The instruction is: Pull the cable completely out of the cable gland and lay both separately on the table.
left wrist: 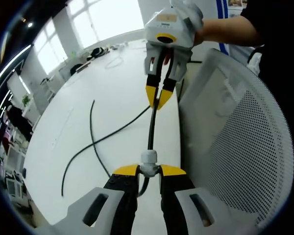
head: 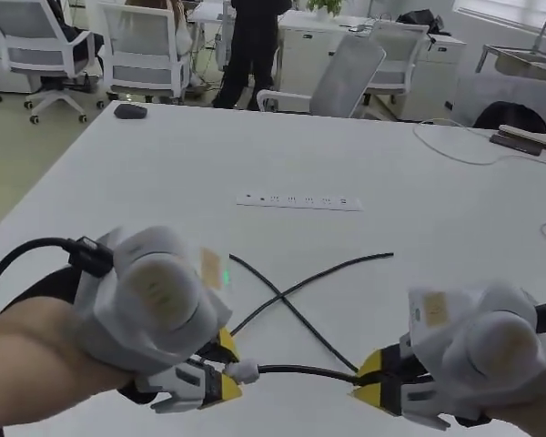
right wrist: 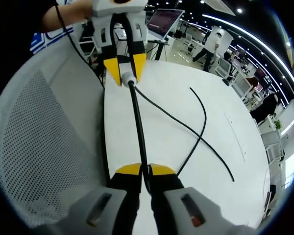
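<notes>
White office chairs stand behind the pale bench [head: 300, 155]. Just above its near edge, the left hand-held gripper [head: 223, 366] is clenched on the small white cable gland [head: 244, 370]. The right hand-held gripper [head: 369, 378] is clamped on the thin black cable [head: 305, 370], which is stretched straight between them. The opposed grips are likely meant for drawing the cable out.
</notes>
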Tool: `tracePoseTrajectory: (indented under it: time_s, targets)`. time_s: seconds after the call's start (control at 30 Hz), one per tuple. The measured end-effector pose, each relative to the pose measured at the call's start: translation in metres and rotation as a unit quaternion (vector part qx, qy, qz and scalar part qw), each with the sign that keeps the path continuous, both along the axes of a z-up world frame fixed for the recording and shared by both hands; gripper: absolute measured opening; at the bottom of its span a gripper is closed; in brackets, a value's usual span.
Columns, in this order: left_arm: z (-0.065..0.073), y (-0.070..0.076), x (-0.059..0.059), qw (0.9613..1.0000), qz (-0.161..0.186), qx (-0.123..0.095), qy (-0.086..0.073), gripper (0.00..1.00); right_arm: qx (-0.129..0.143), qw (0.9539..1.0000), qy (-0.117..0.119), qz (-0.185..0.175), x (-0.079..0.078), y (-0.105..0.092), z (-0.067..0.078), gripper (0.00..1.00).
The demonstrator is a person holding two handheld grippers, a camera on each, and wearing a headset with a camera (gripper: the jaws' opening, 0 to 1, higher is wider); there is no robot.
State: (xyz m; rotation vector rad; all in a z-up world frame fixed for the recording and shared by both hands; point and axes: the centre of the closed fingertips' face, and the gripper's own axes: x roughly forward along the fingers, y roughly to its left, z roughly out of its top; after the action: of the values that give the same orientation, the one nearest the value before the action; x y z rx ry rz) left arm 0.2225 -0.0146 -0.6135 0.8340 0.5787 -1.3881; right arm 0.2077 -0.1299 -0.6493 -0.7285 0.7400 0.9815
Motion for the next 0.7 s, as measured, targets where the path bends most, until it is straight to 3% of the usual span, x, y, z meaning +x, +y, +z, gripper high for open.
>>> tracePoseTrajectory:
  time_s: [0.1, 0.23, 0.27, 0.3, 0.33, 0.4, 0.57, 0.7]
  targets:
    - [-0.002, 0.004, 0.001, 1.0, 0.001, 0.007, -0.003, 0.16, -0.011, 0.9997, 0.015, -0.013, -0.002, -0.013, -0.008, 0.03]
    - [0.0, 0.0, -0.003, 0.9999, 0.009, -0.004, 0.013, 0.16, -0.014, 0.9982, 0.046, -0.034, -0.01, -0.018, -0.018, 0.04]
    - [0.001, -0.003, -0.004, 0.9999, 0.009, -0.003, 0.013, 0.16, -0.03, 0.9971, 0.058, -0.038, -0.013, -0.019, -0.021, 0.05]
    - [0.001, -0.005, -0.005, 0.9999, 0.007, -0.001, 0.011, 0.16, -0.049, 0.9963, 0.059, -0.038, -0.013, -0.022, -0.022, 0.08]
    - [0.001, -0.007, -0.005, 1.0, 0.005, 0.001, 0.006, 0.16, -0.047, 0.997, 0.05, -0.035, -0.01, -0.016, -0.02, 0.14]
    - [0.003, -0.01, -0.007, 1.0, 0.002, -0.002, 0.006, 0.16, -0.035, 0.9973, 0.055, -0.035, -0.011, -0.006, -0.013, 0.26]
    - [0.005, -0.018, -0.011, 0.9999, -0.011, -0.001, -0.005, 0.17, 0.018, 0.9995, 0.02, -0.017, -0.004, 0.032, 0.017, 0.24]
    - [0.002, -0.021, -0.014, 0.9996, -0.023, 0.008, -0.016, 0.17, 0.058, 0.9983, 0.002, 0.001, -0.003, 0.062, 0.036, 0.2]
